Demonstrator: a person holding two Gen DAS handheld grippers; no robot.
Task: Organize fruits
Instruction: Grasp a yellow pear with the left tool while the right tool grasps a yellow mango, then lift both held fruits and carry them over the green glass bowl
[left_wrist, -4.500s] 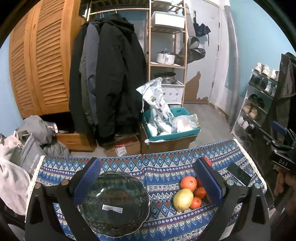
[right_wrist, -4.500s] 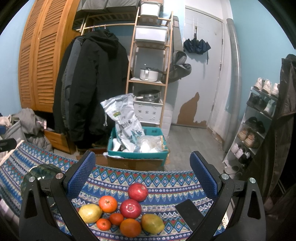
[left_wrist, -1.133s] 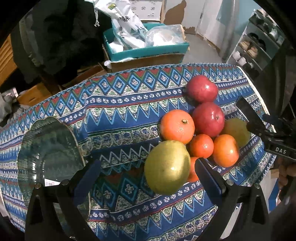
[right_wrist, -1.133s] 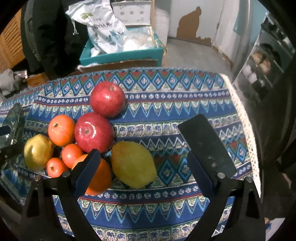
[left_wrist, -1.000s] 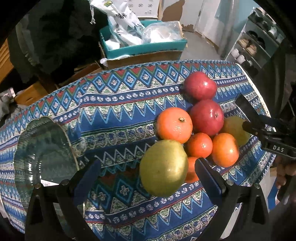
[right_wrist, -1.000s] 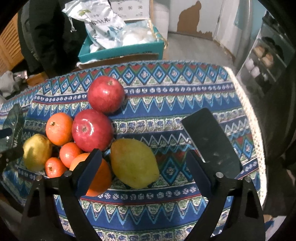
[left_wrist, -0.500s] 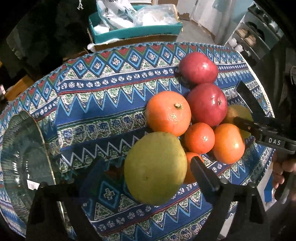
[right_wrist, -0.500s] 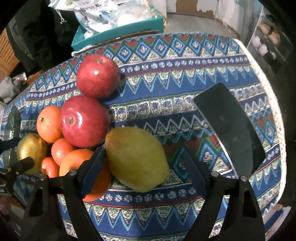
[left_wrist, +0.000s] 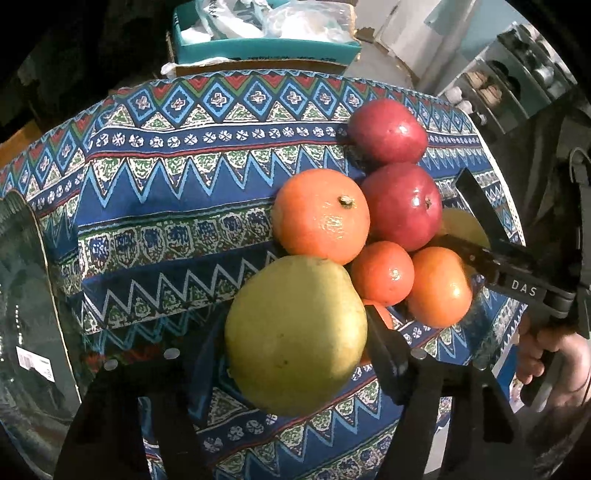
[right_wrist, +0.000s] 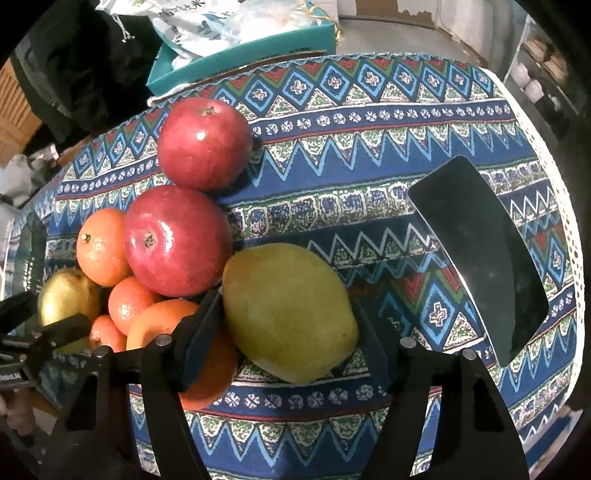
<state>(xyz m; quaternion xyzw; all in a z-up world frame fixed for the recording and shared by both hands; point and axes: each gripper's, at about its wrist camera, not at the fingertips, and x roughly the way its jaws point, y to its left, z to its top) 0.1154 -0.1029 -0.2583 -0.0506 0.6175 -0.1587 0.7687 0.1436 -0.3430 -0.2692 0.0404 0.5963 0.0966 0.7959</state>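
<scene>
In the left wrist view our left tongs straddle a yellow-green pear at the near edge of the fruit pile on the patterned surface; the jaws are closing, their pads at or just off its flanks, so we cannot tell whether they press yet. A glass plate lies at the far left. We judge the pear firm, smooth and fairly heavy, best held across its widest middle. In the right wrist view our right tongs are also closing around a green-yellow mango, the left pad wedged between it and an orange. It looks dense, waxy and bruisable, so we would squeeze gently across its short width.
</scene>
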